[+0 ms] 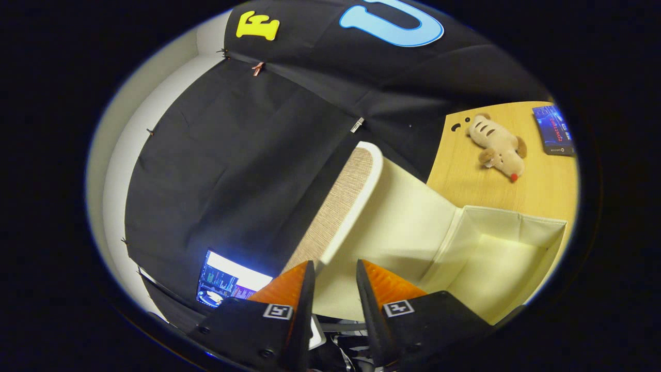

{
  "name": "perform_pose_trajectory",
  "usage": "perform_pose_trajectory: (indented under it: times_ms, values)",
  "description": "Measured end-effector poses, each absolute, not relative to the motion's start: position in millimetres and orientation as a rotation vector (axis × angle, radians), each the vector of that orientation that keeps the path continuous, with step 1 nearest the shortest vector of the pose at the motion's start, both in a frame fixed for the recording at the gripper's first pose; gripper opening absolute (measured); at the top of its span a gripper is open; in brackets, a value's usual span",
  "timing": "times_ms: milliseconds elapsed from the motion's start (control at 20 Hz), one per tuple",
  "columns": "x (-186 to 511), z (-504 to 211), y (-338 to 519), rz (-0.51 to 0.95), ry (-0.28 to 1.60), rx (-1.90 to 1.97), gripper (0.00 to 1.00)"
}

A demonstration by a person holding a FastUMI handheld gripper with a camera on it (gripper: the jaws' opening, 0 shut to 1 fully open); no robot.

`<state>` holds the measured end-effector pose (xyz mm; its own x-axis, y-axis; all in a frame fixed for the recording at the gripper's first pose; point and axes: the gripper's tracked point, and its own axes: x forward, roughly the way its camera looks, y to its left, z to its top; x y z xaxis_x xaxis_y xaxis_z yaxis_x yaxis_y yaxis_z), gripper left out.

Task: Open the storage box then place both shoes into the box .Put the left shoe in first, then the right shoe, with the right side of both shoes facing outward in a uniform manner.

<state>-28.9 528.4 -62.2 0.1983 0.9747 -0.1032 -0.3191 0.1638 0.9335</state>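
Storage box [516, 253] sits on the wooden table [547, 191], cream-coloured, its inside in plain sight and nothing lying in it. Its lid [351, 206] is swung up and back, tilted away from the opening, with a woven beige face on the outer side and a pale rim around it. The lid's near edge runs down to just ahead of the gripper [334, 268], passing into the gap between the two fingertips. The fingers stand a little apart with that edge between them; whether both press on the lid I cannot tell from here.

Beyond the box, farther along the table, a plush toy [498, 147] lies on its side, tan with a small red nose. Near it, at the table's far end, lies a dark blue packet [555, 129]. Off to the other side of the lid, low down against the black cloth wall [232, 155], a lit screen [227, 281] glows.
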Motion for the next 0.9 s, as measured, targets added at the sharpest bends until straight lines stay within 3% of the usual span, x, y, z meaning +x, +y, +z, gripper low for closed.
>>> perform_pose_trajectory:
  times_ms: [150, 200, 300, 400, 650, 900]
  values:
    - [-28.7, -58.5, 524.3, 1.128, 0.861, 0.93, 0.71]
    - [-28.4, -58.1, 519.0, 1.132, 0.843, 0.916, 0.83]
    - [-30.2, -59.5, 502.8, 1.136, 0.798, 0.865, 0.87]
    - [-30.5, -65.8, 480.8, 1.122, 0.746, 0.79, 0.96]
    - [-32.2, -89.9, 400.6, 1.009, 0.658, 0.612, 0.98]
    - [-41.9, -131.0, 308.5, 0.813, 0.698, 0.549, 0.98]
